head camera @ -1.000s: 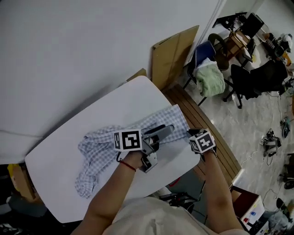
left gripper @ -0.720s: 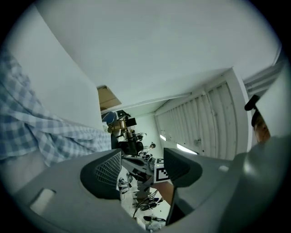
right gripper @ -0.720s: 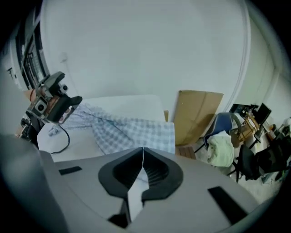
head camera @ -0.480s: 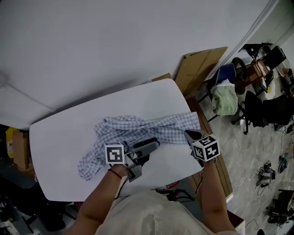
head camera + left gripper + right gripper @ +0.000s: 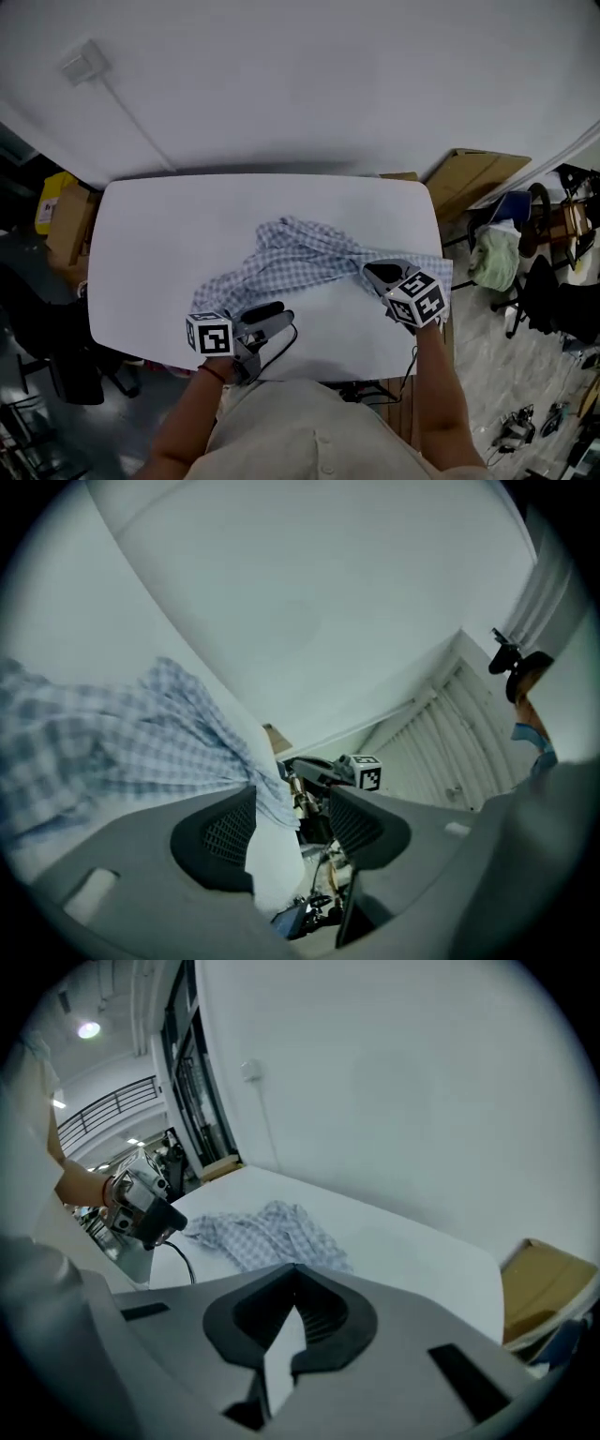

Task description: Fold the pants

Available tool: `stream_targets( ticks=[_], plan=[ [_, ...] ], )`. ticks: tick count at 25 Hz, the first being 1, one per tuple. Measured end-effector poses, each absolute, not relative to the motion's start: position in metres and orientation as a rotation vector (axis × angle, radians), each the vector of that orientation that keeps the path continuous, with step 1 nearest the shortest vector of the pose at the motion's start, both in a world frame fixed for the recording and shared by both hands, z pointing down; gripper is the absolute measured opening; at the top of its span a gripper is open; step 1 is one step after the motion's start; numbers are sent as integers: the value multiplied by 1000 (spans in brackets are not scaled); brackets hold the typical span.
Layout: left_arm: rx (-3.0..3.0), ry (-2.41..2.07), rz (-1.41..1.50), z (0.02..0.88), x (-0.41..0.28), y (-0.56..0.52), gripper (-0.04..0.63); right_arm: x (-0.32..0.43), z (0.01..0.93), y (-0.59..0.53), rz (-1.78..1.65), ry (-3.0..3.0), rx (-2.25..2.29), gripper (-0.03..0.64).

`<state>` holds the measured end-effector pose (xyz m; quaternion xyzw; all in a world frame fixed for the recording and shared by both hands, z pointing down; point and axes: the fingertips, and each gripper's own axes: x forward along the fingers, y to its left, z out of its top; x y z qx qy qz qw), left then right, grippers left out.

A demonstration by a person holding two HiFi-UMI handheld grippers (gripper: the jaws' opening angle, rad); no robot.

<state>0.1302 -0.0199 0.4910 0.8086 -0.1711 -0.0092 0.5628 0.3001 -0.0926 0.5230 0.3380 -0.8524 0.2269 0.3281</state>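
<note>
The checked pants (image 5: 300, 258) lie crumpled across the middle of the white table (image 5: 159, 234). My right gripper (image 5: 378, 274) is at their right part, jaws shut, with the cloth running in under its tips. In the right gripper view the jaws (image 5: 295, 1274) meet and hide the pinch, and the pants (image 5: 267, 1232) spread out beyond them. My left gripper (image 5: 274, 321) hovers by the table's front edge, just off the pants' near-left end. Its jaws (image 5: 291, 808) have just been closing but stand apart, with nothing pressed between the pads. The pants (image 5: 112, 742) lie to its left.
A cardboard sheet (image 5: 478, 173) leans beyond the table's right end, near a chair with a green cloth (image 5: 497, 258). A yellow box (image 5: 56, 202) and cartons stand off the left end. A cable (image 5: 281, 347) trails from the left gripper. The table's front edge is close to me.
My left gripper has left the middle of the pants and swung to the front left edge of the table. My right gripper has closed on the pants' right end and risen.
</note>
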Motion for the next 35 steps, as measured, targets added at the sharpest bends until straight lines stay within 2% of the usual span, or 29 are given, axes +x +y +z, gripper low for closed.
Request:
stream_targets(
  ticks=[11,14,16,18,21,30,31,32,33,34,35],
  plan=[
    [1749,-941,30,532,-34,7,235,97,519,-104,344,-2364,339,17],
    [1637,-1079,37,553,-82,21,257,30,521,-91,230,-2374,117,22],
    [1559,-1132,11,564,-105,29,270,-8,530,-80,160,-2344,-9,74],
    [1487,-1158,-33,573,-123,29,275,-38,543,-73,117,-2283,-86,99],
    [1389,-1146,-79,589,-135,18,276,-63,565,-76,52,-2166,-124,130],
    [1081,-1050,-159,635,-106,9,275,-61,580,-91,79,-2091,-9,133],
    [1056,-1080,-175,640,-108,7,259,-57,578,-91,89,-2095,7,133],
    [1050,-1107,-182,642,-110,5,194,-55,575,-92,99,-2101,22,132],
    [1073,-1126,-182,641,-112,2,84,-53,572,-94,109,-2108,37,132],
    [1132,-1136,-176,635,-113,-4,49,-51,569,-96,118,-2117,52,130],
    [1225,-1141,-162,624,-115,-12,41,-50,565,-99,128,-2127,67,130]
  ],
)
